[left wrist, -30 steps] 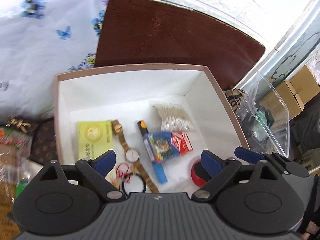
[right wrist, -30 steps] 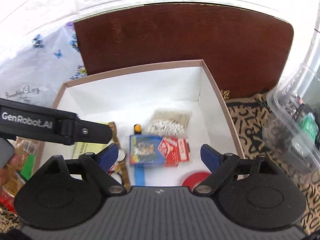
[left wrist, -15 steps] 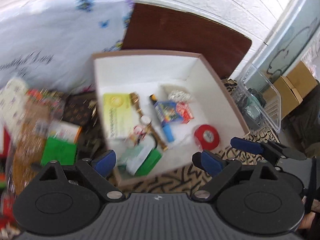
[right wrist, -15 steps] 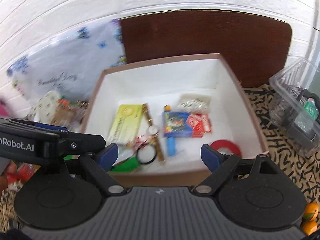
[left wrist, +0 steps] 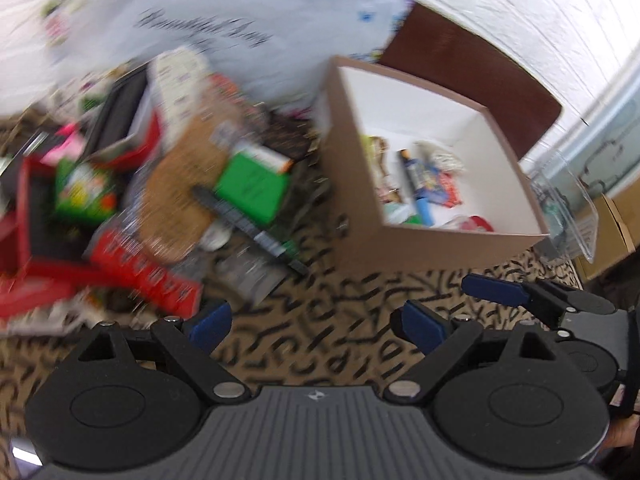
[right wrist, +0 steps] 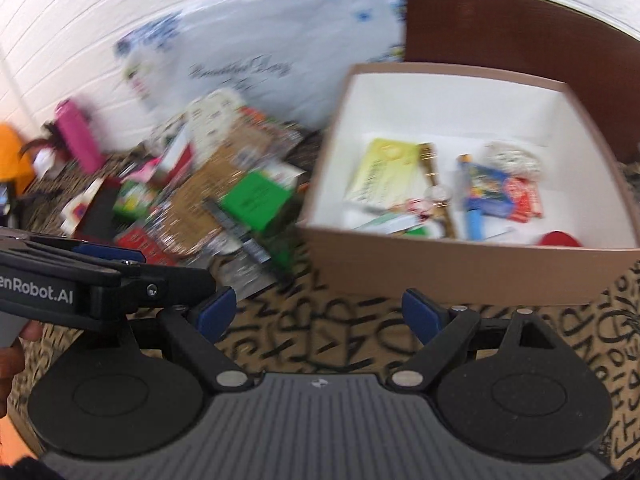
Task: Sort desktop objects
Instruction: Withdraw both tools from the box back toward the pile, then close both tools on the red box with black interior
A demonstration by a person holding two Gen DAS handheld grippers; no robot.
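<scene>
Patterned worktop (right wrist: 340,344), blurry pile of unsorted items (left wrist: 168,200) centre-left, box (right wrist: 460,268) at right part-filled. Both left tongs (left wrist: 316,322) and right tongs (right wrist: 316,310) spread, empty. Suggest settling first, then one clear item, e.g. black pen (left wrist: 248,228)

box (right wrist: 460,272) tan outside, white inside | packet (right wrist: 256,200) at 9 o'clock green | tablecloth (right wrist: 320,344) tan, black lettering | board (right wrist: 500,28) dark brown

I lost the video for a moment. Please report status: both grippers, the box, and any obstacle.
Left gripper open, empty. Right gripper open, empty. Box part filled; clutter pile beside it unsorted. Nothing blocking; views blurred.
</scene>
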